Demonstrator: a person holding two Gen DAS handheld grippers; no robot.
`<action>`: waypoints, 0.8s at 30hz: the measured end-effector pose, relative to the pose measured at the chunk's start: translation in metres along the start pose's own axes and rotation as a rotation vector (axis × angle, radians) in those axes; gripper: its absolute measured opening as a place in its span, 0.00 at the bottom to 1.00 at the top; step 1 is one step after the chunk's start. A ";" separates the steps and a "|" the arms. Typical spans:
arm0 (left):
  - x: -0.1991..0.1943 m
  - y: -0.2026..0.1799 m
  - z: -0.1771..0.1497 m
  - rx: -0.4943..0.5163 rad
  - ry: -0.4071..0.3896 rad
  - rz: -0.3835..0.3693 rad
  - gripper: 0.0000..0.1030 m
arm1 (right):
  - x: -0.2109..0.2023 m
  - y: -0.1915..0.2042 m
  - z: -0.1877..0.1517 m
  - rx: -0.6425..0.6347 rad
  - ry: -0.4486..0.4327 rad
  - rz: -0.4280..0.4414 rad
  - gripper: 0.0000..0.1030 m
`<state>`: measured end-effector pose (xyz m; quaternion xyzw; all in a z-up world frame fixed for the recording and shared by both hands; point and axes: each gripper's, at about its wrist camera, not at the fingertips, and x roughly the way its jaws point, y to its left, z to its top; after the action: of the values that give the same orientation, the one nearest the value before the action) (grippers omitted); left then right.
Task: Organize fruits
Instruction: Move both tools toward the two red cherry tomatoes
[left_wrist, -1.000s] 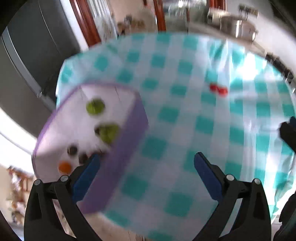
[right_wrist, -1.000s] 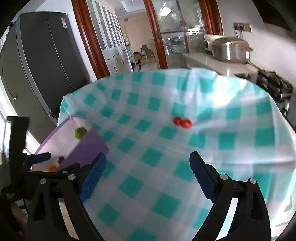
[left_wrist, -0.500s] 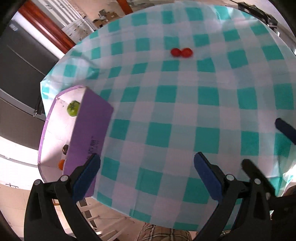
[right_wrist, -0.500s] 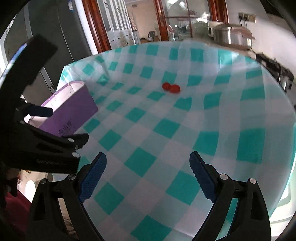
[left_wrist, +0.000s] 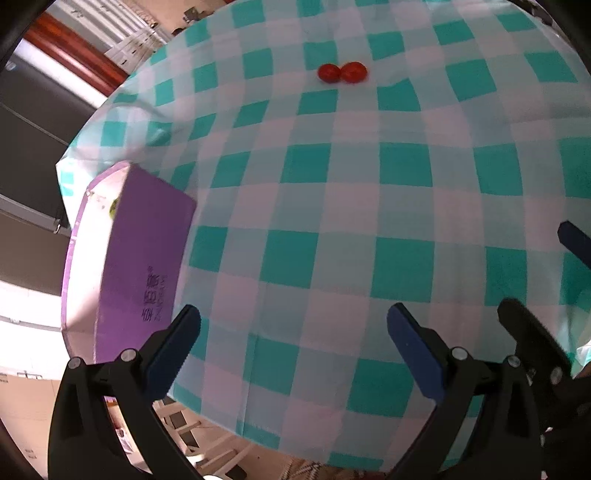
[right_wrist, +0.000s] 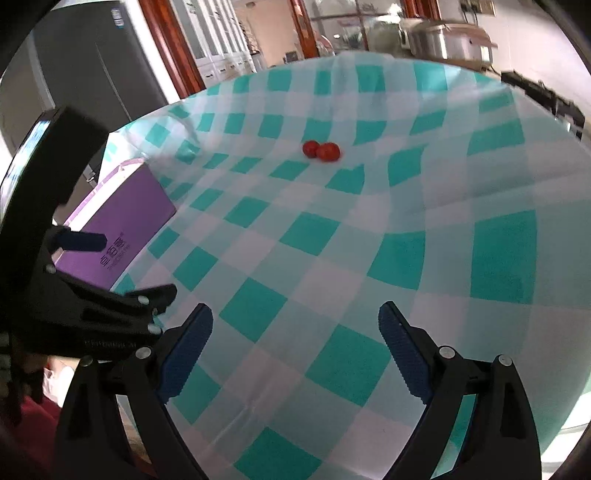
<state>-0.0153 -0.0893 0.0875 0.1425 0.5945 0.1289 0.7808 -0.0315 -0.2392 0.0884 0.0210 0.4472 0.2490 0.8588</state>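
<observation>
Tablecloth below 2 grippers (jaws spread).

Grey fridge, wood doorframe, daylit kitchen.

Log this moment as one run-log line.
left gripper: open, empty | right gripper: open, empty | two red fruits: touching, on checked tablecloth | purple box: at table's left edge

purple box interior mostly hidden by its wall, perhaps a green fruit peeking
</observation>
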 end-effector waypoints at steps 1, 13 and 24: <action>0.004 0.000 0.001 0.005 0.000 -0.004 0.98 | 0.004 0.000 0.001 0.004 0.006 -0.008 0.86; 0.080 0.046 0.071 -0.012 -0.038 -0.116 0.98 | 0.091 0.012 0.042 0.027 0.125 -0.154 0.86; 0.136 0.105 0.153 -0.164 -0.126 -0.209 0.98 | 0.146 0.012 0.113 0.133 0.088 -0.299 0.83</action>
<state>0.1646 0.0476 0.0438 0.0232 0.5435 0.0858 0.8347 0.1216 -0.1420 0.0487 0.0002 0.4982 0.0888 0.8625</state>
